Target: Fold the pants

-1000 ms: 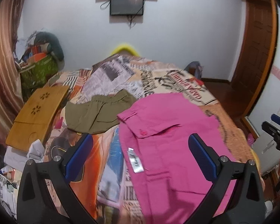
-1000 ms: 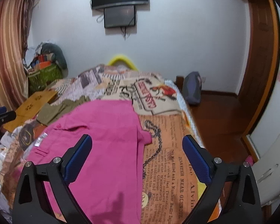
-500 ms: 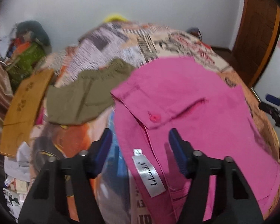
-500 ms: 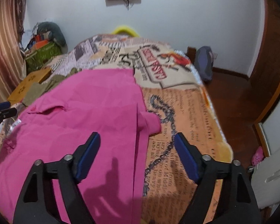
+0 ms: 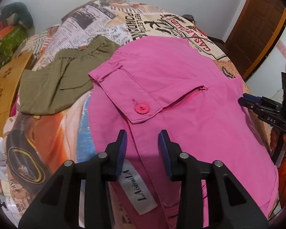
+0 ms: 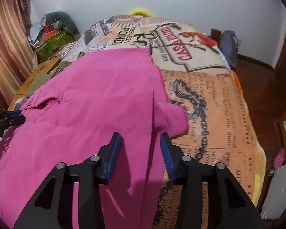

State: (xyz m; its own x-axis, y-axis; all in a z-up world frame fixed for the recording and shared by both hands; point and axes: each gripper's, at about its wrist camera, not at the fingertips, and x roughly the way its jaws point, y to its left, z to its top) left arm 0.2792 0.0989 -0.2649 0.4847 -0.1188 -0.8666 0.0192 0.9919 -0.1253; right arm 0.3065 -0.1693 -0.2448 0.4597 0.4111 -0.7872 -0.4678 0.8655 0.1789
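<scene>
Left cam: pink pants [image 5: 181, 87] lie flat on the bed [image 5: 47, 133]. Left tongs [image 5: 142, 145] sit low over the waist, w/ a narrow gap, nothing held. White tag [image 5: 137, 187] is right by them. Green shorts [image 5: 57, 84] lie beside the pants.

Right cam: right tongs [image 6: 140, 148] hover over the pants' leg end [image 6: 169, 120], gap narrow too, holding nothing. Wood board [image 6: 38, 72] far left.

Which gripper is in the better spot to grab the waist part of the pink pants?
Left. The left gripper sits open right over the waistband of the pink pants, near the button and label. The right gripper is over the leg end instead.
</scene>
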